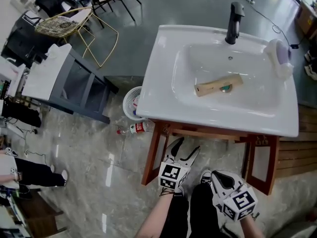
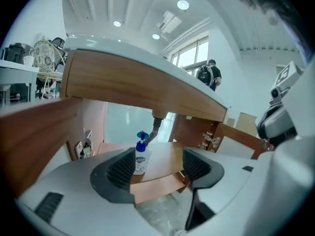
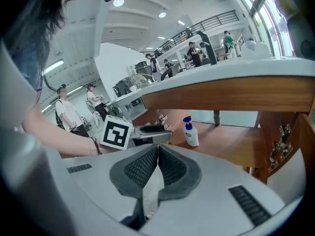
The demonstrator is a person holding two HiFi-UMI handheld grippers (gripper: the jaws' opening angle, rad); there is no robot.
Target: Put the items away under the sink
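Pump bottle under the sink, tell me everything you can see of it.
The pump bottle is small, with a white, plastic-looking body, a blue pump head and a blue-printed label too small to read. It stands upright on the wooden shelf under the sink, with the drain pipe behind it. Only the shelf touches it. In the left gripper view it shows beyond the left gripper's open jaws, one jaw hiding its lower left edge; nothing grips it.

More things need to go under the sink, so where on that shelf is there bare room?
The shelf is bare right of the pump bottle, out to the side panel. It is tightest around the bottle, with the drain pipe behind it.
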